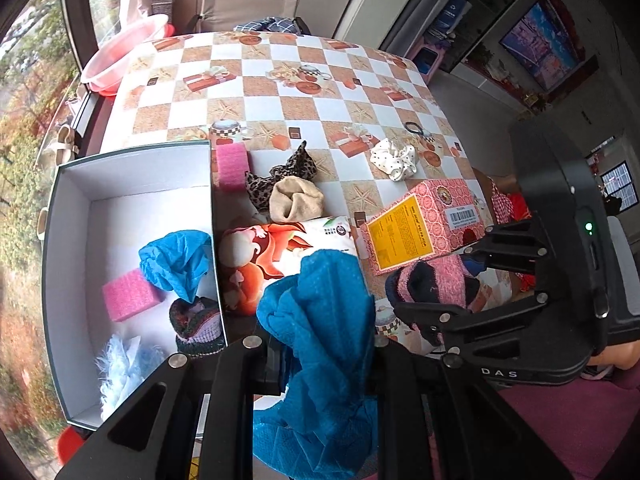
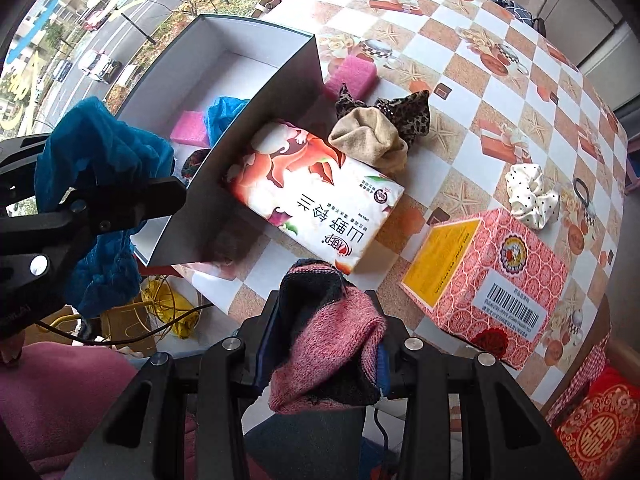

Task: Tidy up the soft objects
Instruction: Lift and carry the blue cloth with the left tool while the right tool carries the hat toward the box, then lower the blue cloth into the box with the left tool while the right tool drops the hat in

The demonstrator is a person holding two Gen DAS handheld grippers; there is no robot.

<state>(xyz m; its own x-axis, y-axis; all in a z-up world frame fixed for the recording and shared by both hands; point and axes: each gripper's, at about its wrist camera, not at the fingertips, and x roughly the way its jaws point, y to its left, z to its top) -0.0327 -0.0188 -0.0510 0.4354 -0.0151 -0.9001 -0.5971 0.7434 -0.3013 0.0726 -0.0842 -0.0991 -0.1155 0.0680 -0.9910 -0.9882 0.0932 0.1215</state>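
Note:
My left gripper (image 1: 324, 344) is shut on a blue cloth (image 1: 328, 320), held above the table's near edge, right of the open white box (image 1: 132, 168). The box holds another blue cloth (image 1: 176, 260), a pink sponge (image 1: 128, 294), a knitted sock (image 1: 198, 324) and a pale fluffy item (image 1: 120, 368). My right gripper (image 2: 326, 320) is shut on a pink and black sock (image 2: 332, 336) over the table's front edge. On the table lie a beige sock (image 2: 368, 136), a leopard scrunchie (image 2: 404, 114), a second pink sponge (image 2: 354, 74) and a white dotted scrunchie (image 2: 530, 196).
A tissue pack (image 2: 312, 192) lies beside the box wall. A pink carton (image 2: 492, 284) stands at the front right. A black hair tie (image 2: 582, 192) lies near the right edge. A pink basin (image 1: 124, 52) sits beyond the table's far left corner.

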